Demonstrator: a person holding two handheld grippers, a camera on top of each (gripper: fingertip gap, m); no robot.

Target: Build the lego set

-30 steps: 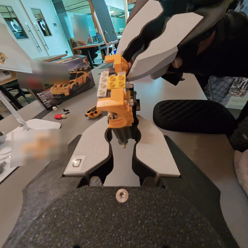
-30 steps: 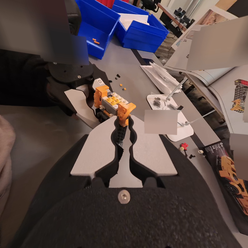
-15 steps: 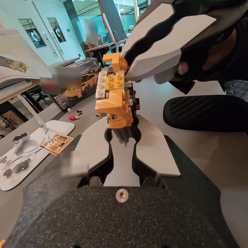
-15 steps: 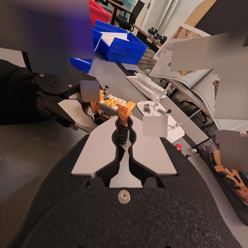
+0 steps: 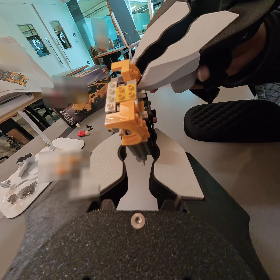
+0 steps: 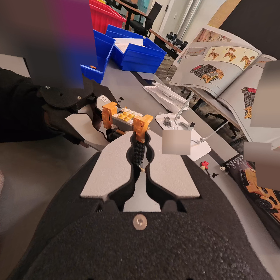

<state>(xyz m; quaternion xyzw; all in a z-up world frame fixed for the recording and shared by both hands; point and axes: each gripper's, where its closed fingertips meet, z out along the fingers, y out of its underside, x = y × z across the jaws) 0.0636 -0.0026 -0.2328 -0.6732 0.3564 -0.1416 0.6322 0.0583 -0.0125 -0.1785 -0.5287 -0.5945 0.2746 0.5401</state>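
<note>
A partly built lego car (image 5: 127,115), with orange wheel arches, yellow and white plates on top and a grey and black underside, is held in the air between both grippers. My left gripper (image 5: 137,136) is shut on its near end. My right gripper (image 5: 137,74) comes in from the upper right and is shut on the far orange arch. In the right wrist view my right gripper (image 6: 139,133) is clamped on the black studded end of the car (image 6: 124,119). The left gripper (image 6: 100,121) holds the opposite end.
The lego box (image 5: 84,97) and an open instruction booklet (image 6: 212,68) on a white stand (image 6: 189,136) sit at the table's side. Blue bins (image 6: 136,57) stand at the back. Loose small pieces (image 5: 81,133) lie near the box. A black padded armrest (image 5: 227,121) is at the right. Some 5 cm of space lies between my two pairs of fingers.
Both grippers keep their hold on the car. The held car and both cameras have tilted and swung a little, so more of the booklet and the room behind shows.
</note>
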